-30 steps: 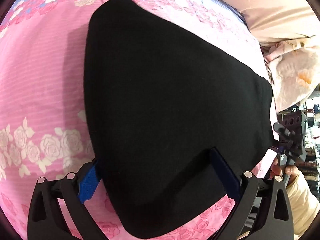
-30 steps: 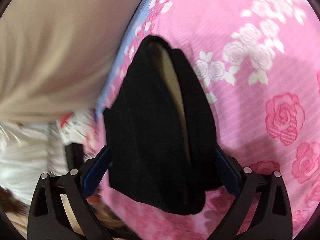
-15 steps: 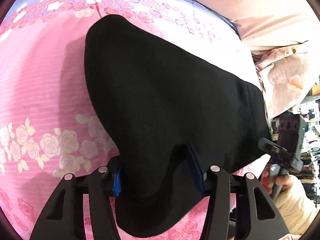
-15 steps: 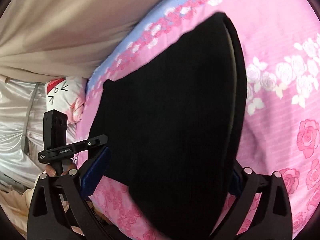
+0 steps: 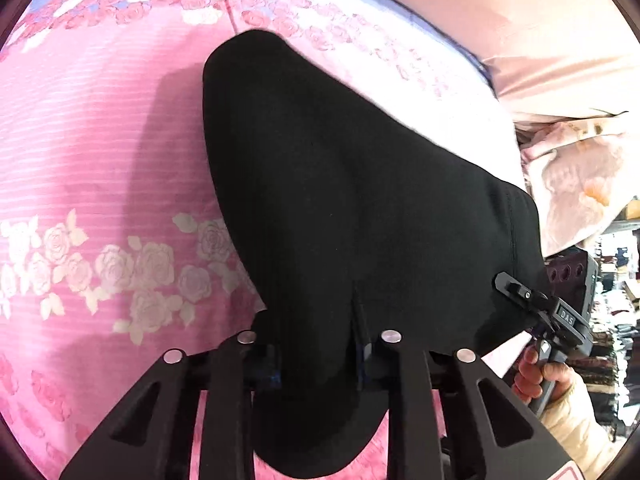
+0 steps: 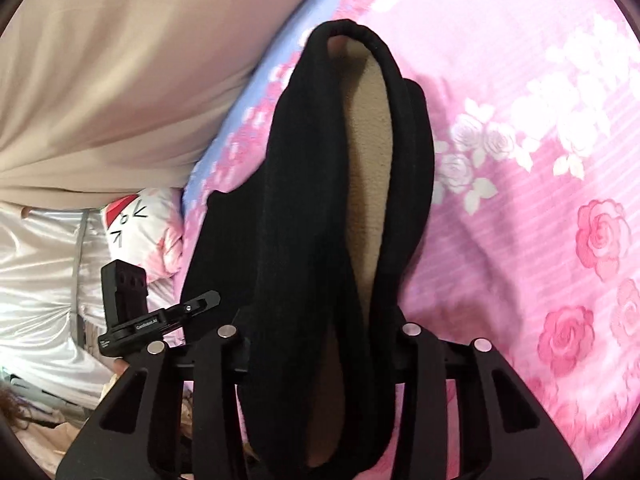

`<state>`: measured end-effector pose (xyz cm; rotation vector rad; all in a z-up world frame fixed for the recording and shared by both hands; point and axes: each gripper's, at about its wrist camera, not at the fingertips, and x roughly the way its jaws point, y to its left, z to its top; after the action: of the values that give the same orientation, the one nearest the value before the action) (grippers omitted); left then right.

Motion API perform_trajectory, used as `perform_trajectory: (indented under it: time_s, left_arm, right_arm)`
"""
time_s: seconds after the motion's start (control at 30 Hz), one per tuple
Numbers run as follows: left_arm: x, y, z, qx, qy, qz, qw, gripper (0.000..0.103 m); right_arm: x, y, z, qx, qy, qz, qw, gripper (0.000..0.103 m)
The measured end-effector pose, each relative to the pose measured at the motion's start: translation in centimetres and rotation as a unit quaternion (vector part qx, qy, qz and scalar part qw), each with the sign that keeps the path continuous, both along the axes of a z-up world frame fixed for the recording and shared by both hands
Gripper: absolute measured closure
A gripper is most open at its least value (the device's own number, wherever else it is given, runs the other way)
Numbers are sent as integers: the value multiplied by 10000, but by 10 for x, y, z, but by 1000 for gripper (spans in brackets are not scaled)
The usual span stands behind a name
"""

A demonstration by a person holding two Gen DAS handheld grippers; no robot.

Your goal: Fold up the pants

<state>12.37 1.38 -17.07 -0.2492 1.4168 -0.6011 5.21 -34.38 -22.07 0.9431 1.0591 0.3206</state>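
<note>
The black pants (image 5: 360,208) lie folded on the pink rose-print bed sheet (image 5: 80,152). My left gripper (image 5: 320,356) is shut on the near edge of the pants, its fingertips buried in the cloth. In the right wrist view the pants (image 6: 304,208) show a beige fleece lining (image 6: 368,168) at the open waistband. My right gripper (image 6: 320,344) is shut on that end of the pants. Each gripper shows in the other's view: the right one (image 5: 560,312) at the pants' right corner, the left one (image 6: 136,312) at the left.
A beige pillow or quilt (image 5: 520,20) lies along the far edge of the bed. A floral pillow (image 5: 580,184) and a cartoon-print pillow (image 6: 132,216) sit at the bed's end. White satin fabric (image 6: 36,280) hangs beyond the bed.
Both grippers have closed from wide open onto the pants' edge. The right gripper swung and now looks along the waistband opening, with the cloth bunched between its fingers.
</note>
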Motion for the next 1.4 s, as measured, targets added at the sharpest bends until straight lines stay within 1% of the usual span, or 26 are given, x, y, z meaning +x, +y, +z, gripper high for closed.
perform_trajectory:
  time_s: [0.1,0.17,0.23,0.27,0.3,0.33,0.37,0.43,0.47,0.5,0.53,0.57,0.6,0.63,0.67,0.7,0.77,0.87,0.97,1.07,1.1,1.2,1.23,1.3,1.33,1.4]
  left_arm:
    - [-16,10,18,-74,-70,-187,9998,84]
    - [-40,16,26,-54,-32,-355,9994,84]
    - [-65,22,22,-32,124,-457,9989,84]
    - [-76,24,18,28,179,-507,9986,83]
    - [-96,25,4,200,264,-616,9976,81]
    - [-105,25,-6,324,282,-642,9970,79]
    - [-116,26,-19,493,248,-521,9971,68]
    - [-121,31,-23,539,101,-104,9984,48]
    - [-120,33,-24,693,31,99,9975,30]
    - [-118,37,-25,815,-31,295,9962,24]
    - [-116,38,-28,799,18,399,9960,24]
    - [-115,37,-28,788,17,424,9960,25]
    - [-114,32,-28,788,-41,327,9963,46]
    - [-115,32,-25,659,-28,129,9977,67]
    - [-114,26,-21,558,31,40,9984,78]
    - [-114,22,-16,649,24,28,9979,82]
    - [-114,18,-8,702,-7,-30,9975,84]
    - [-109,25,12,321,131,203,9992,86]
    - [-105,31,38,201,-8,256,9995,86]
    - [-98,32,77,198,-337,220,9990,86]
    - [-100,30,85,198,-418,216,9987,86]
    - [-95,27,119,245,-827,196,9961,86]
    - [-92,25,132,251,-1001,199,9945,86]
    - [-81,18,155,211,-1327,238,9906,86]
    - [-70,9,169,209,-1466,254,9886,86]
    - [-52,8,194,148,-1806,269,9831,86]
  right_arm:
    - [-14,5,17,-29,9,226,9997,65]
    - [-37,11,21,-119,88,475,9988,65]
    - [-61,13,4,-148,397,616,9972,65]
    - [-72,13,-7,-257,527,688,9959,61]
    - [-81,15,-23,-401,695,725,9941,49]
    - [-87,13,-33,-480,776,698,9934,47]
    - [-94,8,-38,-305,505,521,9969,44]
    - [-94,5,-39,-129,551,343,9978,41]
    - [-93,5,-38,-120,566,327,9978,40]
    - [-92,4,-37,-210,548,352,9977,50]
    - [-93,1,-38,-279,536,427,9973,57]
    - [-92,5,-39,-232,574,429,9972,61]
    - [-92,5,-35,-227,575,417,9972,63]
    - [-92,6,-28,-343,531,460,9969,64]
    - [-95,6,-22,-397,488,481,9969,65]
    - [-94,10,-20,-385,483,457,9970,65]
    - [-96,5,-7,-307,462,382,9977,65]
    - [-92,2,14,-250,401,353,9983,65]
    - [-85,8,43,-302,263,389,9984,65]
    - [-75,11,72,-330,34,441,9985,65]
    - [-69,14,83,-380,-65,452,9982,65]
    - [-51,15,120,-489,-486,459,9966,65]
    - [-42,23,129,-529,-585,449,9959,65]
    - [-23,26,157,-581,-957,439,9927,65]
    - [-14,25,169,-630,-1127,449,9906,65]
    - [4,24,188,-696,-1420,443,9864,65]
